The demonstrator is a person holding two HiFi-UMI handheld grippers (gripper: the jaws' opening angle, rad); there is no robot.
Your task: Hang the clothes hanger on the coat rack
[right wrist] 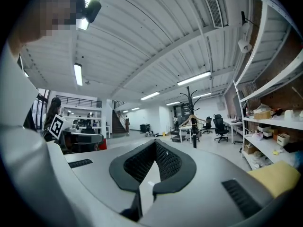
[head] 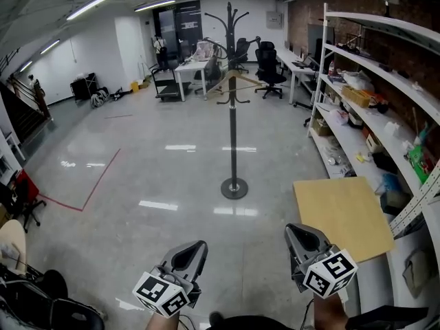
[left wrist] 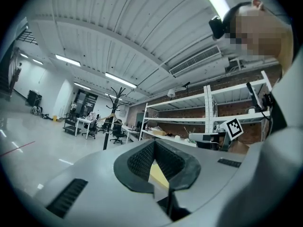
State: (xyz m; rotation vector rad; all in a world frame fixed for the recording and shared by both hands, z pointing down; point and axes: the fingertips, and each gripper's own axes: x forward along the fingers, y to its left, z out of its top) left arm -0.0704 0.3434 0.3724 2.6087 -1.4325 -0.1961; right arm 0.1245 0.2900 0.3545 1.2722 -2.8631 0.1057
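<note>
Hanger [head: 246, 80] on coat rack [head: 233, 136]; shelves [head: 385, 74], board [head: 342, 215] right.

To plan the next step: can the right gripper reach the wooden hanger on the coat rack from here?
Probably not. The right gripper is held low near the person, jaws together, and the wooden hanger hangs on the coat rack far across the floor. Nothing stands between them.

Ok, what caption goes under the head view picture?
Wooden clothes hanger hanging on the tall black metal coat rack, grey left tool and right tool held low and empty.
</note>
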